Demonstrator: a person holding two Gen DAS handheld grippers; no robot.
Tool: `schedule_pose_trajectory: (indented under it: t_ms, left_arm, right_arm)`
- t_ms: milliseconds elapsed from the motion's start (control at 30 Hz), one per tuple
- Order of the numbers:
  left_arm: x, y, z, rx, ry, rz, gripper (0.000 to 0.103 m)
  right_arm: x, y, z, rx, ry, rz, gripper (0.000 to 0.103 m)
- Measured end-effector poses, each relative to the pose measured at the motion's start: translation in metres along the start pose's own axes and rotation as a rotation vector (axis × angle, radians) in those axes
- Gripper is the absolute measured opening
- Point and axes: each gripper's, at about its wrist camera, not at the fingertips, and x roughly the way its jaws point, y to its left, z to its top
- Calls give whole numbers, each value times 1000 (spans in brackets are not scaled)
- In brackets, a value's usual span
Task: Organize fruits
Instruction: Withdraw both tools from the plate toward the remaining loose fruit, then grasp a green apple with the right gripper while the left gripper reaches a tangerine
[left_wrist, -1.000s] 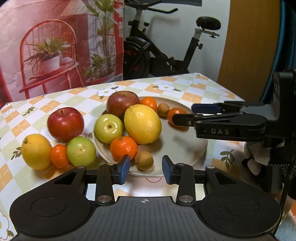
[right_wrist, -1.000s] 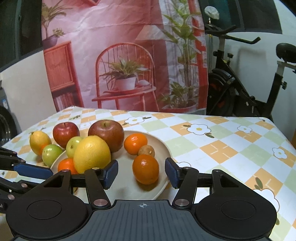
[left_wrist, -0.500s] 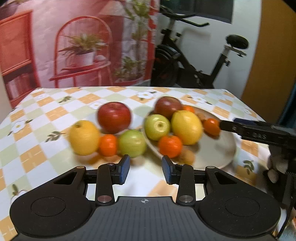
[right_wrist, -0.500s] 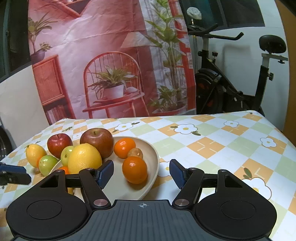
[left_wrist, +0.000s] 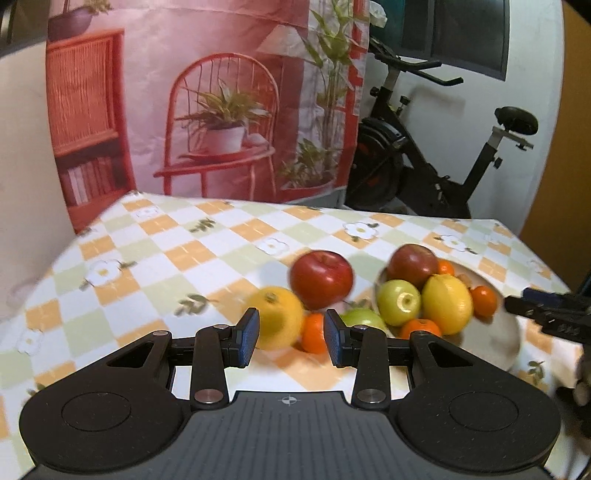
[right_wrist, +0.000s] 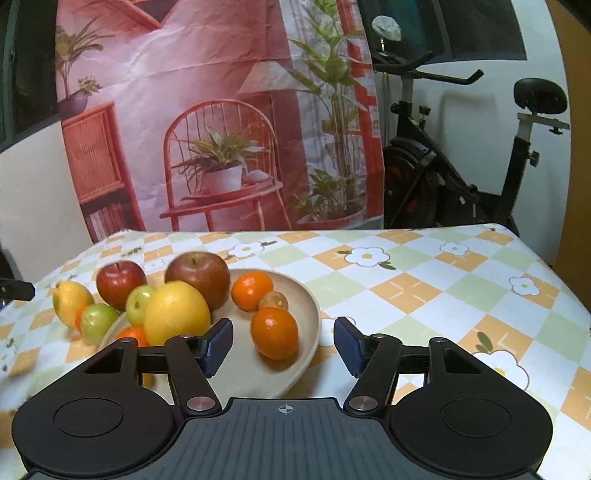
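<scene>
A beige plate (right_wrist: 306, 295) (left_wrist: 511, 332) holds a dark red apple (right_wrist: 197, 275), a big lemon (right_wrist: 176, 313), a green apple (right_wrist: 138, 304), several tangerines and a kiwi (right_wrist: 273, 301). Beside the plate on the cloth lie a red apple (left_wrist: 320, 278), a yellow lemon (left_wrist: 279, 316), a small tangerine (left_wrist: 313, 332) and a green apple (left_wrist: 358, 318). My left gripper (left_wrist: 291, 338) is open and empty, just short of the lemon and tangerine. My right gripper (right_wrist: 283, 345) is open and empty, near the front tangerine (right_wrist: 274, 333) on the plate.
The table wears a checked flower-print cloth (right_wrist: 424, 288). Behind it hang a printed backdrop (right_wrist: 221, 110) and stands an exercise bike (right_wrist: 461, 177). The right gripper's finger (left_wrist: 546, 314) shows at the plate's right in the left wrist view.
My left gripper has swung left from the plate to face the fruits lying on the cloth. My right gripper has drawn back and opened a little wider.
</scene>
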Motion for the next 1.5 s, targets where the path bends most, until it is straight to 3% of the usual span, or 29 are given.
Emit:
schedule_pose_trajectory:
  t_ms: [333, 767, 1000, 1500]
  left_arm:
    - [-3, 23, 12, -62, -38, -18, 40]
    - [8, 55, 4, -146, -31, -44, 40]
    - [11, 67, -1, -188, -29, -58, 40]
    - [17, 66, -7, -199, -9, -91, 40]
  right_arm:
    - [2, 51, 21, -74, 11, 95, 56]
    - [54, 160, 33, -364, 141, 247, 54]
    - [78, 192, 27, -490, 205, 259, 50]
    - [99, 209, 13, -676, 283, 222, 46]
